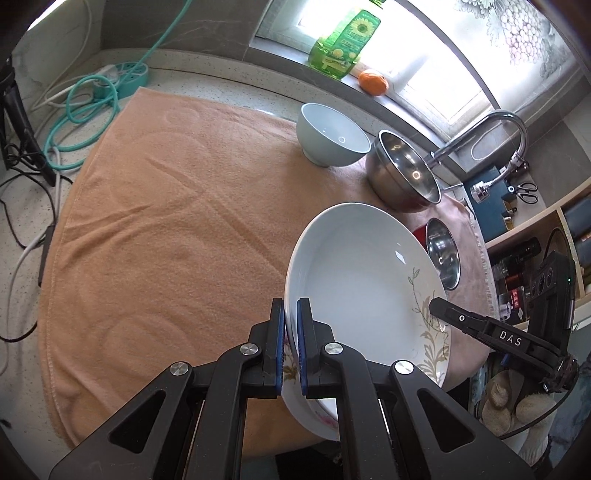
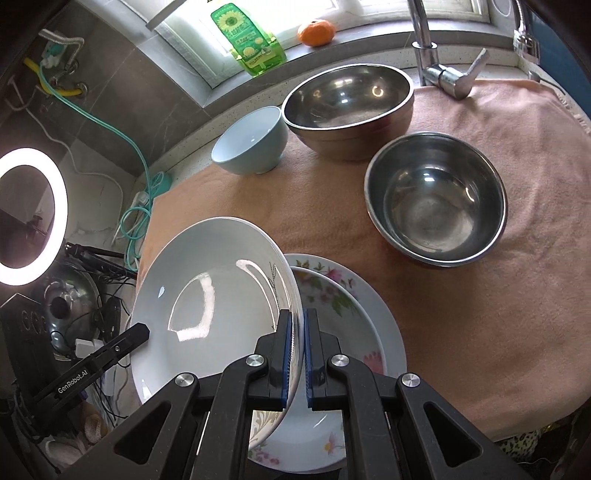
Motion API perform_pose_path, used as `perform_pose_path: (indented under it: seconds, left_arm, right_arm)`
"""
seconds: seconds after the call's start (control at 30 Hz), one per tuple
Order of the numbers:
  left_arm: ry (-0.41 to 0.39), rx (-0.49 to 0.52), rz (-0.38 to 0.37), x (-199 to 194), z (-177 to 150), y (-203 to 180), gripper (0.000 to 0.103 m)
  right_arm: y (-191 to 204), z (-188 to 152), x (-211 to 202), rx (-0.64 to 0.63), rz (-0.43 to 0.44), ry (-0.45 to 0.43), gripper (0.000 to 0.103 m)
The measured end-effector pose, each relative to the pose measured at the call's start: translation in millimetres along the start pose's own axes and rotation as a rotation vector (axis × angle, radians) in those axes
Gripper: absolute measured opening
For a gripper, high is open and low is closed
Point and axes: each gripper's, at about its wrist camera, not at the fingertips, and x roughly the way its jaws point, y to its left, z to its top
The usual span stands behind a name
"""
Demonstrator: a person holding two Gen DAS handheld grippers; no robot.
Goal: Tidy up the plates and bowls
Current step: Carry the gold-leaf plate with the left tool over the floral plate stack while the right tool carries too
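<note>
Held plate: a white, deep ceramic plate with a gold leaf sprig [image 2: 214, 306] is tilted, raised above the floral plates, with both tongs pinching its rim.
Left gripper [image 1: 291, 345]: pressed onto the held plate's rim on one side.
Right gripper [image 2: 298, 354]: clamped onto the rim on the opposite side.
Floral plates: two white plates with pink flower prints [image 2: 351, 295] are stacked flat directly beneath the held plate, partly hidden by it.
Small steel bowl [image 2: 436, 203]: a round stainless bowl, upright, beyond the held plate near the floral stack.
Large steel bowl [image 2: 349, 103]: farther from the held plate, behind the small one.
Pale blue ceramic bowl [image 2: 251, 142]: upright, just beside the large steel bowl.
Peach terry towel [image 1: 166, 221]: spread under all the dishes.
Green bottle with sunflower label [image 2: 247, 37] and orange fruit [image 2: 316, 32]: on the window sill, well beyond the held plate.
Chrome faucet [image 2: 432, 48]: behind the large steel bowl.
</note>
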Motion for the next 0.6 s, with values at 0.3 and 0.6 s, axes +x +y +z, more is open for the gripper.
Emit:
perform_pose_path:
  seconds: [0.3,0.6]
  left_arm:
    - [0.04,0.028,-0.01,12,-7,-10,0.004]
    - [0.079,0.044,-0.014,21,-15,-14,0.004]
  right_arm:
    - [-19,-10,-3,0.043,-0.02,-0.005,0.006]
    - [-36,-22,0,0.082,-0.032,0.008,0.006]
